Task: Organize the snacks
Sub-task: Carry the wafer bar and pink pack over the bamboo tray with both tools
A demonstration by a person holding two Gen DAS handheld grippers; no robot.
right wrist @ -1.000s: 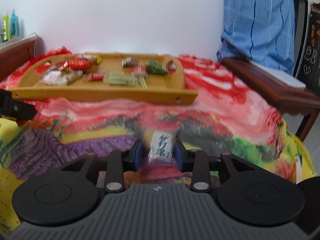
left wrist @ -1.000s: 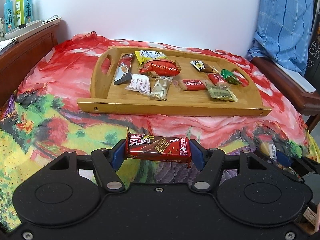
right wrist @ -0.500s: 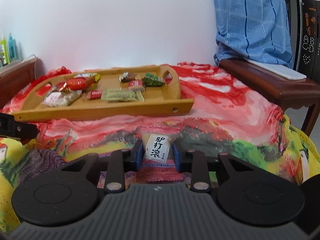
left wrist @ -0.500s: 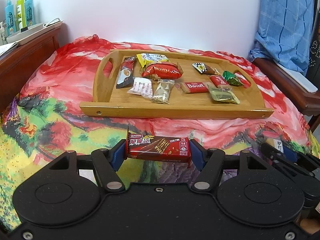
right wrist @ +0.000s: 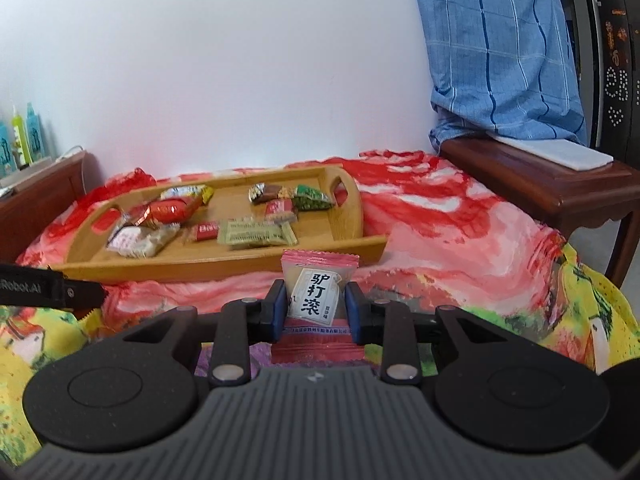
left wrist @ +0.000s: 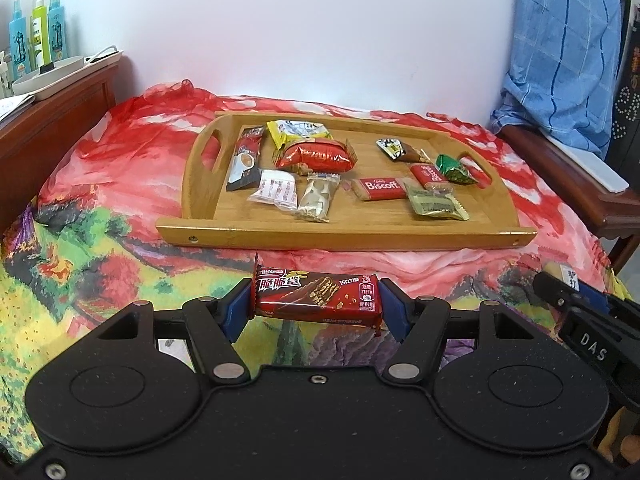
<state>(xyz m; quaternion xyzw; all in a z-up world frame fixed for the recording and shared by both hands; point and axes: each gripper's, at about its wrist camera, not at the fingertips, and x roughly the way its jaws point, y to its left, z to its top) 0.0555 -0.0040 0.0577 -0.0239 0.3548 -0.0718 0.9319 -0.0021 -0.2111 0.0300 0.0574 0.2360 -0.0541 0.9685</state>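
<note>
Snacks: two are in hand and about ten lie loose on the wooden tray (left wrist: 280, 236), which sits on the bright patterned cloth (left wrist: 100, 184) against the wall; the tray holds a coffee stick, a red foil packet, two red biscuit packs, green and beige sachets
Chocolate wafer bar (left wrist: 316, 298): held crosswise, end to end, in the left gripper (left wrist: 315, 307); pads clamped on both short ends; it hangs clear of the cloth, just short of the tray's near rim
Pink sweet packet (right wrist: 316, 294): standing upright in the right gripper (right wrist: 315, 306); pads pressed on its two sides; its crimped top reaches above the fingers
What changed: a second ago the pink packet lay low against the cloth, blurred, with the fingers only just around it; now the jaws are fully pinched on it and it is lifted and sharp, with the tray behind it
Meaning: both pick-ups look finished; my judgement is that carrying both to the tray comes next
Left hand: tilted steeply down at the tray; framing unchanged from the earlier views
Right hand: raised and tipped less steeply; beside the left, its tip showing at the left view's right edge
Risk: the thin pink wrapper may buckle or slip
</note>
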